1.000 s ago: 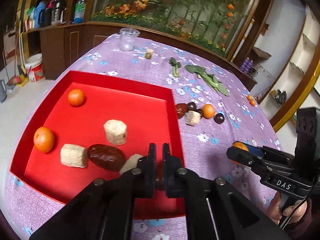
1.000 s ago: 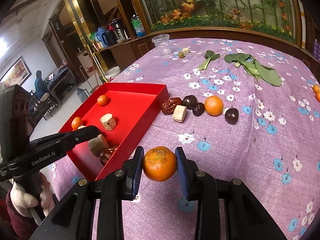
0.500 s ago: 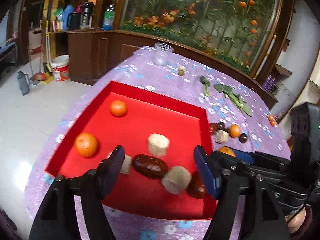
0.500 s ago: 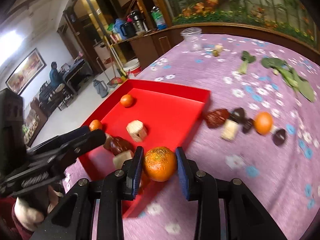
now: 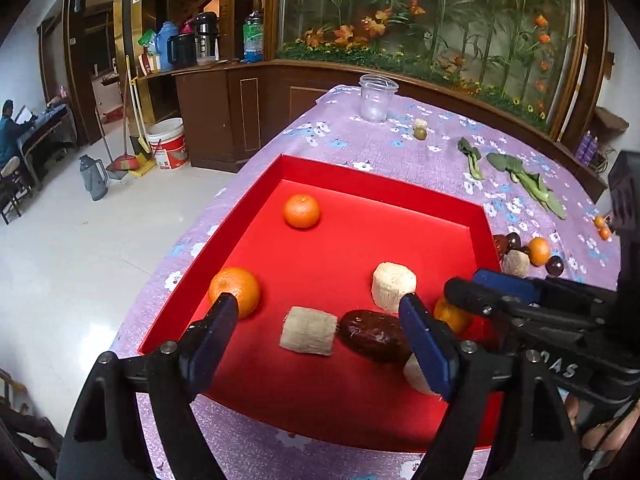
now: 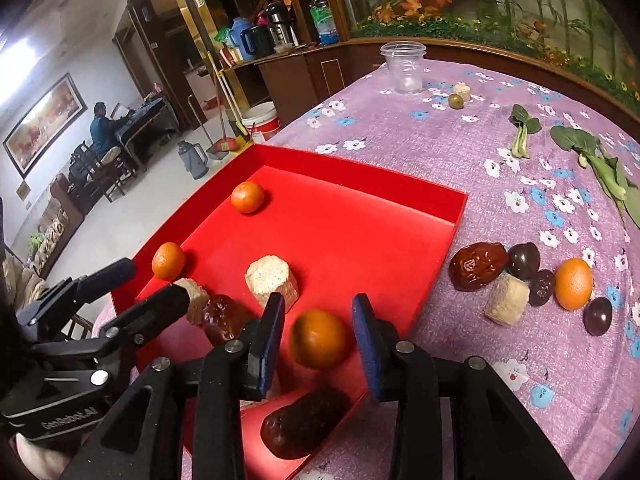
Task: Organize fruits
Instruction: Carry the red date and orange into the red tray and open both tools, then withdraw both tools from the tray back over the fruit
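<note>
The right hand-held gripper (image 6: 316, 340) has just spread, releasing a tangerine (image 6: 318, 338) over the red tray (image 6: 360, 172); the left hand-held gripper (image 5: 320, 326) has just opened wide, empty.

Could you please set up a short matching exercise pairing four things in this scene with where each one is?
Things:
1. clear plastic cup
2. green leafy vegetables
3. blurred orange tangerine
4. pale round cake piece

Places:
A. over the red tray, between the right gripper's open jaws
B. on the purple cloth, among dark fruits
C. far end of the table
D. on the cloth at the right

Pairs: 1-C, 2-D, 3-A, 4-B
</note>
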The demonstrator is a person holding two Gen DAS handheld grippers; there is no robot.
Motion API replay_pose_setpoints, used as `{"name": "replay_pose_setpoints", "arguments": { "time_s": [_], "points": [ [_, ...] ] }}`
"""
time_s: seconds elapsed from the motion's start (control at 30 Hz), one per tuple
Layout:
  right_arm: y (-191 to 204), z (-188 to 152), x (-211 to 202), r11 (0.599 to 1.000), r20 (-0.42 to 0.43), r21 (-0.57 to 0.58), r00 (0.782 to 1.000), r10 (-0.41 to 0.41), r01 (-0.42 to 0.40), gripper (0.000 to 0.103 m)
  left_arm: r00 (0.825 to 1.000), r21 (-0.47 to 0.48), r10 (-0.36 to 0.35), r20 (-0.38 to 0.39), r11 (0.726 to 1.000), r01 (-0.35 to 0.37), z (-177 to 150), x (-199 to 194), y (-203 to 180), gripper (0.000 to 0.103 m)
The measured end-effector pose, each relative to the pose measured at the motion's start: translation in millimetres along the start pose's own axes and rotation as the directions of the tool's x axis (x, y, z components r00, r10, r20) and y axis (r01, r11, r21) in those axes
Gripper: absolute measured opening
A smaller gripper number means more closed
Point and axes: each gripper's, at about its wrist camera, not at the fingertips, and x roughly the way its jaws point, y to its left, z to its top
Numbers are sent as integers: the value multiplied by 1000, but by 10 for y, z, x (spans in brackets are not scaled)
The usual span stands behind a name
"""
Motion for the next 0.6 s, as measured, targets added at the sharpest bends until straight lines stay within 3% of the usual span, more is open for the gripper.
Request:
{"name": "replay_pose_setpoints", "arguments": {
  "time_s": [0.23, 0.6],
  "points": [
    [-111, -23, -193, 999, 42, 34, 999, -8, 6, 48, 997, 57, 71, 36, 996, -73, -28, -85, -133, 82],
    [-421, -207, -685, 994, 112, 106, 993, -41, 30, 52, 996, 132, 65, 61, 989, -73, -43, -256, -444, 82]
  ]
}}
